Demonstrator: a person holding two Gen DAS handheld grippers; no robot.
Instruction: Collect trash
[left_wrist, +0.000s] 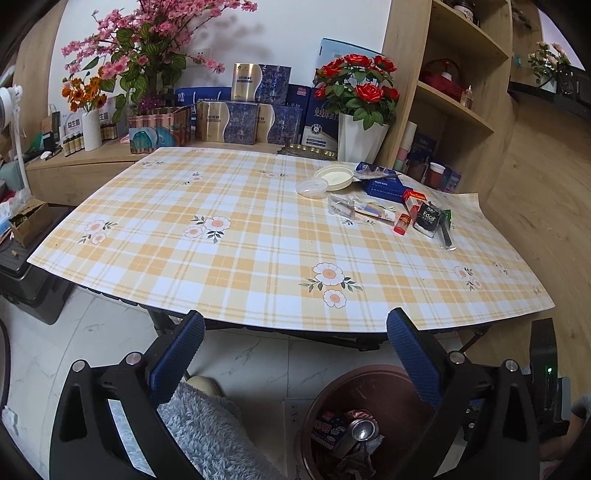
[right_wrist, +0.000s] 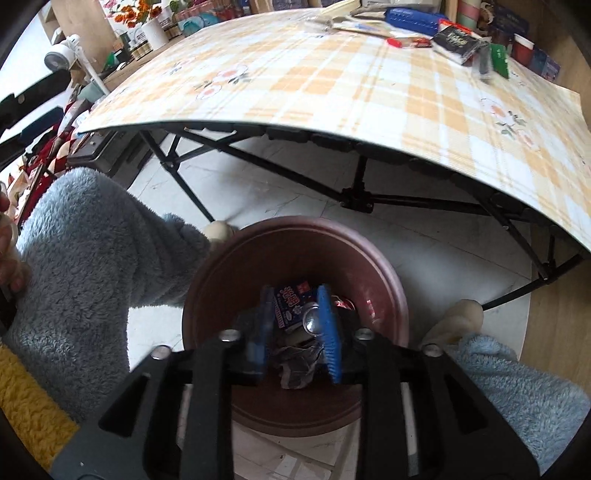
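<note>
The right gripper (right_wrist: 295, 317) blurs over the bin (right_wrist: 388, 266), hiding trash beneath.

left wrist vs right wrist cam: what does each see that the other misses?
Left wrist only: the back of the table, with the cream lid, clear lid and red rose pot, plus the left hand-held gripper, open and held short of the table edge.

Right wrist only: the right hand-held gripper, open and empty above the bin, and the table's folding legs.

Both: the brown trash bin holding a can, and the black packet on the plaid table.
</note>
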